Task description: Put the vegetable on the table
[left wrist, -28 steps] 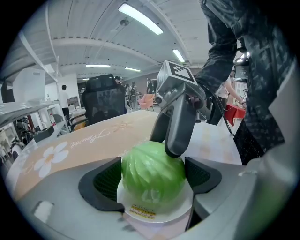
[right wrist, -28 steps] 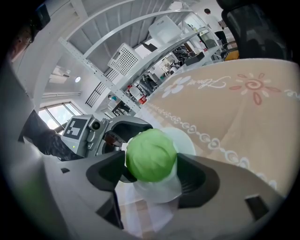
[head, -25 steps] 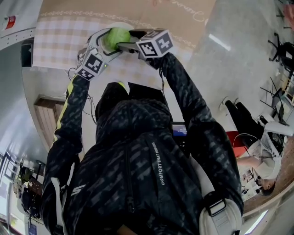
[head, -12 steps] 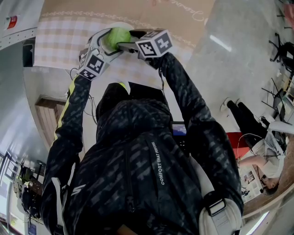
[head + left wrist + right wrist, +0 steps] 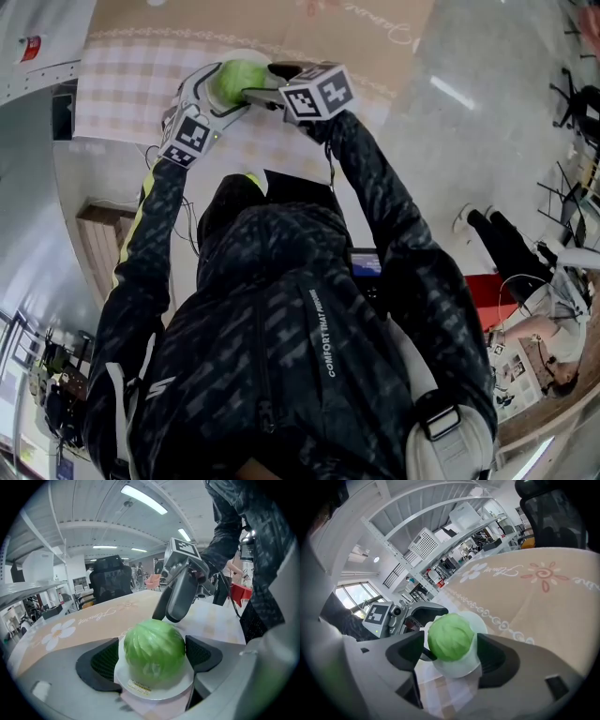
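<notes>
Laid over the table [image 5: 112, 103], a cloth [image 5: 543, 602]: tan with flower print farther off, pale checks nearer. By the border of the two, a white plate [image 5: 459, 666].

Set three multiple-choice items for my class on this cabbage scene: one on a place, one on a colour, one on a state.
1. Where does the cabbage rest?
A. on a white plate
B. on the floor
C. in a basket

2. What colour is the cabbage?
A. purple
B. green
C. white

3. How do the jaws of the left claw stand?
A. pressed together with nothing between
B. apart, with the cabbage between them
C. out of view

Answers:
1 A: the white plate shows under the cabbage in both gripper views.
2 B: its leaves are green in every view.
3 B: the left gripper view shows one jaw on each side of it.
</notes>
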Demonstrator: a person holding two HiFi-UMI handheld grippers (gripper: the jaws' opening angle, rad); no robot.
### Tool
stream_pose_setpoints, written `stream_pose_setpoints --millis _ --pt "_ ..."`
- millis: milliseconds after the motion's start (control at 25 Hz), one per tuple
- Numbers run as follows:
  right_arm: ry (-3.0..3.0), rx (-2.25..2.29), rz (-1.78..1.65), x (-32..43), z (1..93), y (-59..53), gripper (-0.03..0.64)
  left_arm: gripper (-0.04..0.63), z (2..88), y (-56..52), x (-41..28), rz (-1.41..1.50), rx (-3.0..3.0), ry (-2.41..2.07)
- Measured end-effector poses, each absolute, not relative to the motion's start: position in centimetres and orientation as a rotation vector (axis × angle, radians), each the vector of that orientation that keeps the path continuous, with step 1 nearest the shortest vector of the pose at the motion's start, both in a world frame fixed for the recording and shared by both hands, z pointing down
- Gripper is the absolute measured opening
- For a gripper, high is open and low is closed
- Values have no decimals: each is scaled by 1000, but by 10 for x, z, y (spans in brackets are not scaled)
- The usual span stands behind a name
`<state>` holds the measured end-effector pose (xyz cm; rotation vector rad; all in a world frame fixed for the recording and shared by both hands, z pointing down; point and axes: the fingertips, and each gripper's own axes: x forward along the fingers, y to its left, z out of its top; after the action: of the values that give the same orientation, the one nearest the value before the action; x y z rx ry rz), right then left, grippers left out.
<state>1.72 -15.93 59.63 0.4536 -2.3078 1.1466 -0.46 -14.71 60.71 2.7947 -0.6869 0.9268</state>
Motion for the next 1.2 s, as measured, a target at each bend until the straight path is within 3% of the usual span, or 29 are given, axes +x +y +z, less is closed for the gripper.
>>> stream_pose_setpoints --millis 200,320,440,480,640,840,1200 --pt "-2322 458 1097 22 587 -157 344 422 595 -145 -8 902 2778 -717" --pt "-2339 457 1070 22 581 -157 273 414 581 -151 -12 906 2766 -765" --pt "-2351 455 1051 23 576 -155 250 405 571 -153 -14 913 2773 -796" --pt "-2356 452 1044 22 574 -155 210 393 568 -153 -14 906 2775 -803" --pt "-2365 449 1016 22 568 -155 164 348 551 -158 -16 812 2743 -853" --pt "-2399 442 990 19 557 -154 147 279 541 -157 -18 782 2741 -878" --pt "-2412 451 969 20 548 -151 57 170 530 -153 -18 752 2750 -900"
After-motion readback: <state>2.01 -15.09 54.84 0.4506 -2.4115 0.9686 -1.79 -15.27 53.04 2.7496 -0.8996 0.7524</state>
